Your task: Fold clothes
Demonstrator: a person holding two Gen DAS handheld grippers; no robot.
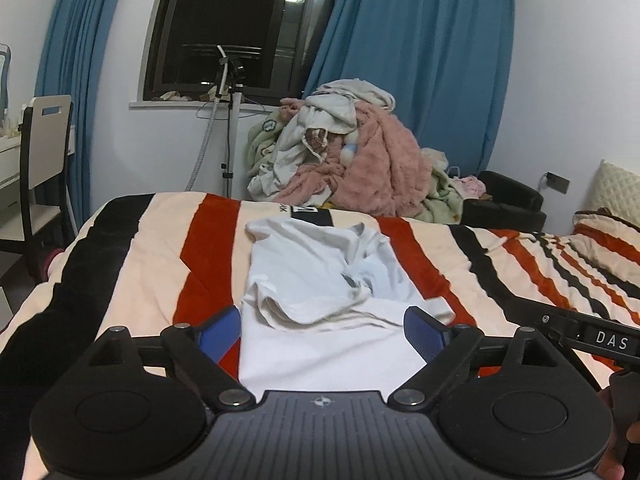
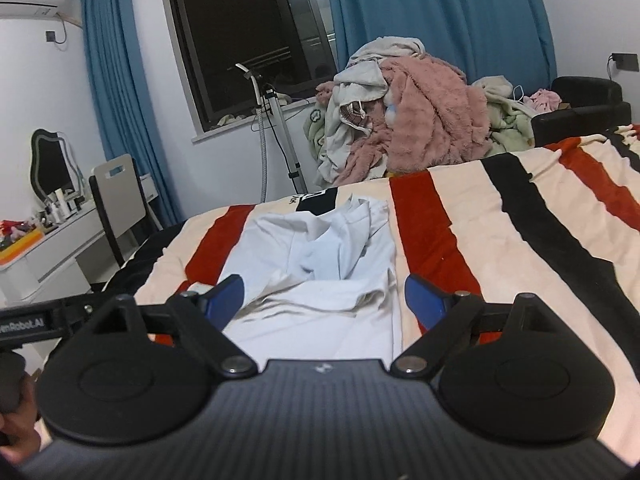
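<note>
A white T-shirt (image 1: 320, 280) lies crumpled and partly folded on the striped bedspread (image 1: 140, 264); it also shows in the right wrist view (image 2: 320, 264). My left gripper (image 1: 322, 332) is open and empty, its blue fingers (image 1: 222, 332) standing either side of the shirt's near part, just above it. My right gripper (image 2: 324, 300) is open and empty, hovering over the shirt's near hem, fingers (image 2: 424, 300) apart. The right gripper's body shows at the right edge of the left wrist view (image 1: 592, 336).
A heap of clothes and a pink fleece blanket (image 1: 360, 160) sits beyond the bed's far edge by the blue curtains. A garment steamer stand (image 1: 232, 128) is under the window. A chair (image 2: 120, 204) and desk (image 2: 52, 248) stand to the left. A pillow (image 1: 616, 196) is at the right.
</note>
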